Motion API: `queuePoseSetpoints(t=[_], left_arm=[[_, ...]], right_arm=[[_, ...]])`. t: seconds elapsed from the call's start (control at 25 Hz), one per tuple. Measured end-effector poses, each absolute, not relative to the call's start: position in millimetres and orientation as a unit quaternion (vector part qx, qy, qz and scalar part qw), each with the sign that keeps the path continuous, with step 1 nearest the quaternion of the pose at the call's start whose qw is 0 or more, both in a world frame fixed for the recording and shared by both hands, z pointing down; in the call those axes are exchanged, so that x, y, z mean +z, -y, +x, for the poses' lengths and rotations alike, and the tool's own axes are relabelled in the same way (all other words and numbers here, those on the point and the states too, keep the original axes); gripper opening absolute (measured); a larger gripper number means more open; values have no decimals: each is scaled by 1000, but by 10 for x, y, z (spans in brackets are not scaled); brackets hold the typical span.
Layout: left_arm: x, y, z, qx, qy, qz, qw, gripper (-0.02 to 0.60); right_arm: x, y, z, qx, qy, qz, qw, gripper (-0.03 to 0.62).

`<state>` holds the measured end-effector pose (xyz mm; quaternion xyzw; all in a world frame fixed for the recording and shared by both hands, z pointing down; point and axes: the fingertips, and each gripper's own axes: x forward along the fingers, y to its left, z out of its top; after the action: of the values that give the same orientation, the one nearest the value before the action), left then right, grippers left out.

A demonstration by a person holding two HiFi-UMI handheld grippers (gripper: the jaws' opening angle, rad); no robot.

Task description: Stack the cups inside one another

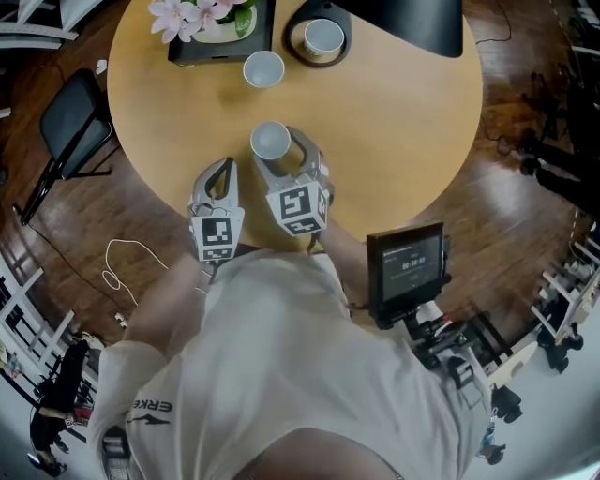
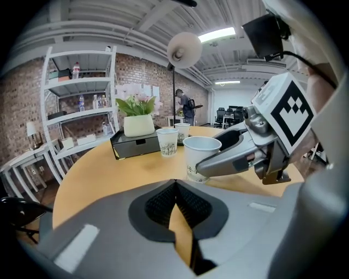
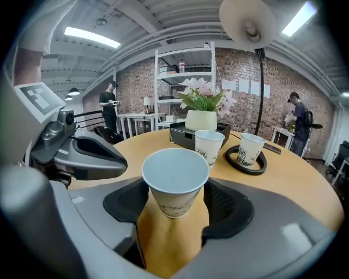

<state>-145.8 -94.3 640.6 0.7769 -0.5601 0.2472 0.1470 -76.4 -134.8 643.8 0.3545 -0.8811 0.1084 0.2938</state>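
Three white paper cups stand on the round wooden table (image 1: 394,122). The nearest cup (image 1: 270,141) (image 3: 175,182) stands upright between the jaws of my right gripper (image 1: 281,152) (image 3: 175,210), which is open, with table showing on both sides of the cup. A second cup (image 1: 263,68) (image 3: 209,145) stands further back. The third cup (image 1: 323,37) (image 3: 251,148) sits inside a black ring (image 3: 245,163). My left gripper (image 1: 225,169) (image 2: 174,190) is shut and empty, just left of the nearest cup (image 2: 200,155).
A black box with a pot of pink flowers (image 1: 217,23) stands at the table's far edge, next to a black lamp (image 1: 412,23). A black chair (image 1: 70,122) is left of the table. A small screen (image 1: 407,267) hangs at the person's right.
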Motion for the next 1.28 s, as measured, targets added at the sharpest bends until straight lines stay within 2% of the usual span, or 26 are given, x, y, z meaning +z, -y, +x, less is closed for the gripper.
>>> queuePoseSetpoints(t=[0.4,1.28], left_arm=[[6347,985,-1521,233,563,781,137,2],[5650,701,-1539,174,566,800,96,2]], right_arm=[[6201,1422,-834,84,886,368,270,325],[4748,1715,-826,-14,882,437,179,324]])
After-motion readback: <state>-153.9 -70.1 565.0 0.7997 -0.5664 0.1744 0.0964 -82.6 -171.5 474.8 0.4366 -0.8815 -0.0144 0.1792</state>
